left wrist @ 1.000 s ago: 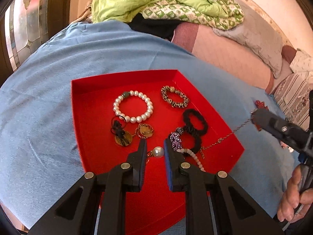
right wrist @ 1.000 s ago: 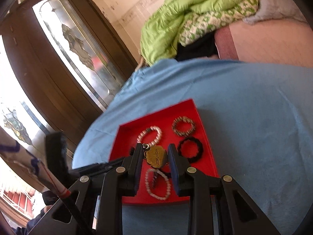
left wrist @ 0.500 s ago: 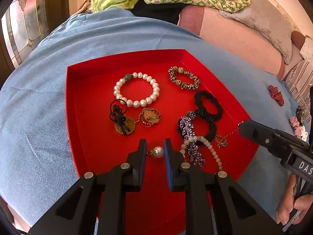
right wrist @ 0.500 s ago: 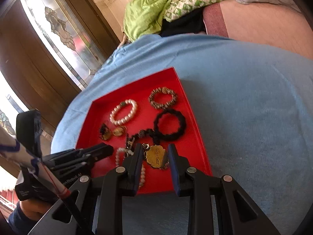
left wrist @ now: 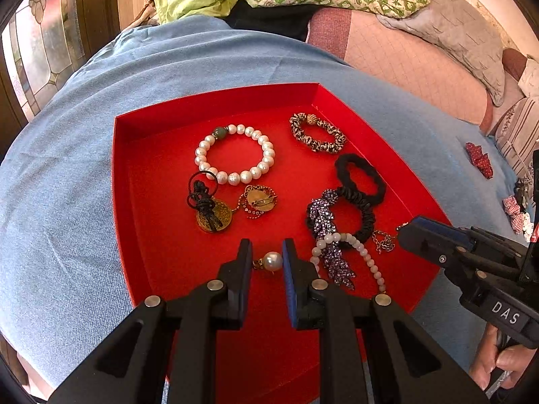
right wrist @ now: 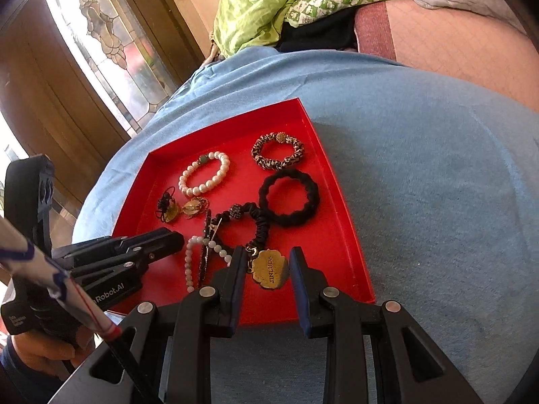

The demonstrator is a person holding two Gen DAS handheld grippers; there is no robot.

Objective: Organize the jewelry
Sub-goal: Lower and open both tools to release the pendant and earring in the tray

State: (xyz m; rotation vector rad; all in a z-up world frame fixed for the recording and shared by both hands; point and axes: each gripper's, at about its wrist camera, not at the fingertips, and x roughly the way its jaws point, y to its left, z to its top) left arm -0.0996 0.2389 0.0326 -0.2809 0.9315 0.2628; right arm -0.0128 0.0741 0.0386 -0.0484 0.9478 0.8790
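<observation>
- The shallow red tray [left wrist: 121, 181] rests on a blue cloth-covered surface [left wrist: 60, 202]; the sorted jewelry lies inside it.
- Left gripper [left wrist: 266, 264]: the fingers are nearly closed and pinch a white pearl drop with a small gold fitting [left wrist: 271, 261] just above the near part of the tray floor.
- Right gripper [right wrist: 266, 271]: the fingers stand partly closed around a scalloped brass tag marked "JINLUDA" [right wrist: 270, 269]. The tag hangs between them on a fine chain [left wrist: 382, 240]; contact with the pads cannot be confirmed.
- Step in hand, as judged: both pieces are being set down into the tray, the tag at its near right corner.
- Nearby items: a white bead strand [left wrist: 350, 245], a purple sequin clip [left wrist: 328, 235] and a black ruffled hair tie [left wrist: 362, 212] lie tangled close to both drop points.
- Next move calls for: lower each piece onto bare red floor, clear of the tangle, then open the fingers fully and lift straight away so the chain does not snag.
</observation>
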